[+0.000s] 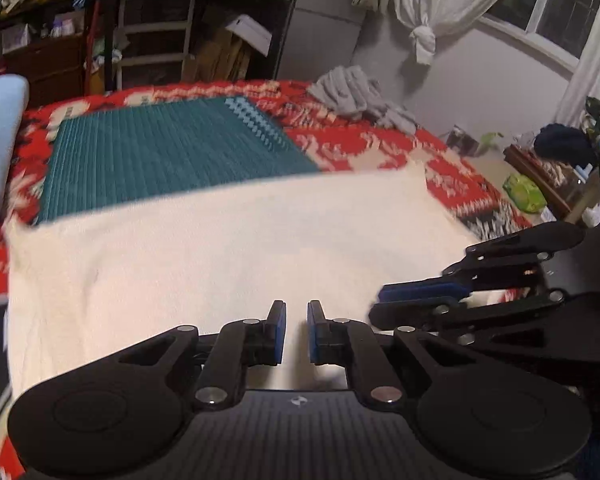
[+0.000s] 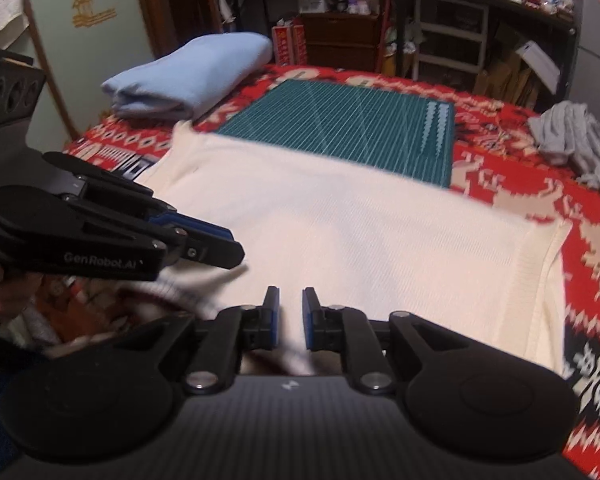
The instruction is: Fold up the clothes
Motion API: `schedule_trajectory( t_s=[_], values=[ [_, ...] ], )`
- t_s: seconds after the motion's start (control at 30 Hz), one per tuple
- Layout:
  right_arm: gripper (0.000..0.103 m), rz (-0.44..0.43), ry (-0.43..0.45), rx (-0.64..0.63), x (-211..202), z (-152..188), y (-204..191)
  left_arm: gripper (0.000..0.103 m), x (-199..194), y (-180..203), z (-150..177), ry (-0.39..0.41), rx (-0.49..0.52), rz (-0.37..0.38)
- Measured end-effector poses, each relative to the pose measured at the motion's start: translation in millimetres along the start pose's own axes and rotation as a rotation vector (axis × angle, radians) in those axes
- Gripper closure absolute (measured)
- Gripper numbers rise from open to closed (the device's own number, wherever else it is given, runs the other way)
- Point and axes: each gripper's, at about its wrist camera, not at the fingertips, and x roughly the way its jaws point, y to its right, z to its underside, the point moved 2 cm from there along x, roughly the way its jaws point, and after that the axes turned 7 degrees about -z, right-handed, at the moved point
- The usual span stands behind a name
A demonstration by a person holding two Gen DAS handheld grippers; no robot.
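Note:
A cream knit garment (image 1: 228,248) lies spread flat on the red patterned bedspread; it also shows in the right wrist view (image 2: 360,232). My left gripper (image 1: 297,334) is over its near edge, jaws a narrow gap apart with cream cloth showing between the blue pads. My right gripper (image 2: 291,320) stands the same way over the near edge, a small gap with cloth between the pads. Each gripper shows side-on in the other's view, the right (image 1: 420,300) and the left (image 2: 220,244), looking nearly closed.
A teal ribbed mat (image 1: 172,148) lies beyond the garment, also in the right wrist view (image 2: 348,124). A folded light-blue garment (image 2: 188,76) sits far left, a crumpled grey one (image 1: 356,96) far right. Cluttered shelves (image 2: 440,20) stand behind the bed.

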Motion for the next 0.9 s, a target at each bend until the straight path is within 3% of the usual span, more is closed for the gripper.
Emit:
schedule_trajectory(
  t_s=[0.13, 0.33, 0.5, 0.63, 0.77, 0.9],
  values=[
    [0.090, 0.045, -0.006, 0.013, 18.3, -11.6, 14.8, 0.093, 21.1, 1.5, -2.1, -0.046, 0.014, -0.006],
    [0.090, 0.033, -0.018, -0.006, 0.8, 14.2, 15.4, 0.093, -3.7, -4.7, 23.0, -0.052, 0.027, -0.007],
    [0.091, 0.003, -0.010, 0.054, -31.3, 40.7, 18.2, 0.093, -29.4, -19.6, 46.5, -0.065, -0.054, 0.024],
    [0.090, 0.004, 0.067, 0.135, -53.2, 46.3, 35.2, 0.093, -45.7, -33.9, 50.2, -0.045, -0.144, 0.039],
    [0.090, 0.101, 0.125, 0.216, -62.0, 36.8, 66.7, 0.093, -51.5, -59.6, 31.4, 0.031, -0.231, -0.032],
    [0.089, 0.193, 0.151, 0.275, -55.3, 27.4, 99.6, 0.093, -41.1, -89.7, 20.2, 0.046, -0.280, -0.123]
  ],
)
